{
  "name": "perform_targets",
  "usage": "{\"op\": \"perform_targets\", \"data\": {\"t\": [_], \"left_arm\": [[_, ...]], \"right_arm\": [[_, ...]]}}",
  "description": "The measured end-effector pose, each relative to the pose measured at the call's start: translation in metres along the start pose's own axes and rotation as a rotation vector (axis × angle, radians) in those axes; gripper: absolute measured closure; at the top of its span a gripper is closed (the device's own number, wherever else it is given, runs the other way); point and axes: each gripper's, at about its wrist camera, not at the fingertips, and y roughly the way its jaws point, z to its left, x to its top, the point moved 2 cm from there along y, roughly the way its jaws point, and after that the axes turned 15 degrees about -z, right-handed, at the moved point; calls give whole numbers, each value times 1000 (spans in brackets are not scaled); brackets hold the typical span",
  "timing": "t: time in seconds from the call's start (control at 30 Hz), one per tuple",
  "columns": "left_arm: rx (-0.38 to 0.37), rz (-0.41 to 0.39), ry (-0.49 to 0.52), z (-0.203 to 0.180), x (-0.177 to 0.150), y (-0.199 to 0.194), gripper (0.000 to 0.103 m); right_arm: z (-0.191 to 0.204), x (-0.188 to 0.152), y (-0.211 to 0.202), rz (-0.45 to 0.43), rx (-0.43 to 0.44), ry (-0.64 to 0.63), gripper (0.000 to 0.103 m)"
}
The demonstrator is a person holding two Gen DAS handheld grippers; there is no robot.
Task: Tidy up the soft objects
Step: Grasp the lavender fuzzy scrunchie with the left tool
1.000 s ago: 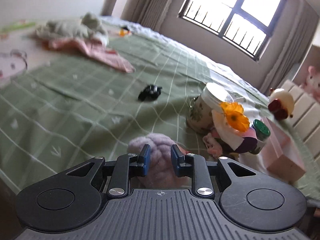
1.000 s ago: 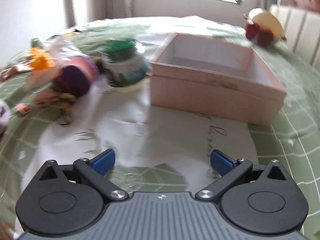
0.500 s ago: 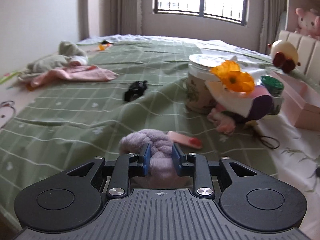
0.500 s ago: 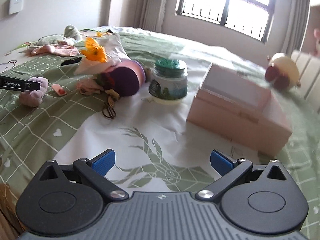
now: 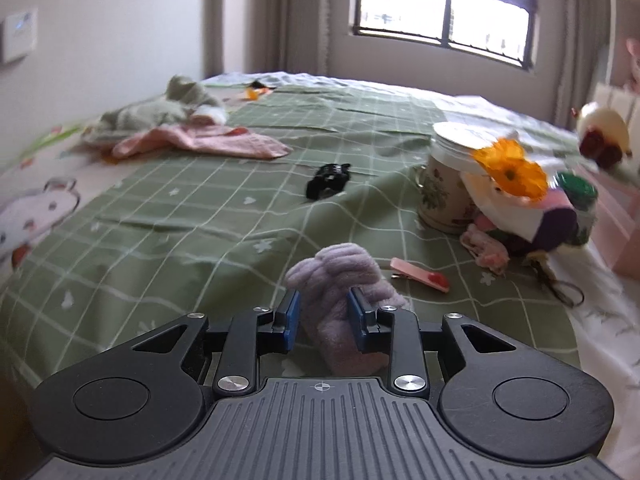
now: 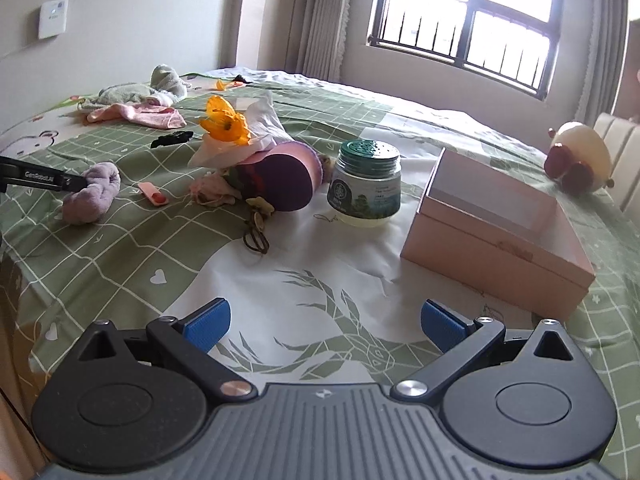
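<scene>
tongs of the left hand sit at the bottom centre of the left view, clamped on a lilac plush scrunchie whose bulk bulges up and forward past the blue pads; whether it is lifted off the bed or resting on it cannot be told. in the right view the same scrunchie shows at the left edge, pinched at one end. right tongs at the bottom of that view stand wide apart, holding nothing, above the white leaf-print patch of the cover.

just beyond the scrunchie, lower right of centre in the left view, lies a pink hair clip. farther on, a heap with an orange flower leans by a floral mug, and a green-lidded jar stands beside the open pink box, probably the goal.

risk, as i judge it: the grip is on one end only, so the soft loop could sag and slip out, or its hanging tail could brush the hair clip or snag the flower heap on the way to the box. at the far upper left lie pink and grey cloths.
</scene>
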Motion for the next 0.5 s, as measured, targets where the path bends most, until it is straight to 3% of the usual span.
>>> {"op": "perform_targets", "data": {"t": [0.13, 0.17, 0.33, 0.5], "left_arm": [[-111, 32, -260, 15, 0, 7, 72], [-133, 34, -276, 12, 0, 9, 72], [-223, 11, -171, -25, 7, 16, 71], [-193, 49, -63, -46, 1, 33, 71]], "right_arm": [[-2, -4, 0, 4, 12, 22, 1], [-2, -5, -1, 3, 15, 23, 1], [1, -10, -5, 3, 25, 15, 1], [3, -12, -3, 11, 8, -31, 1]]}}
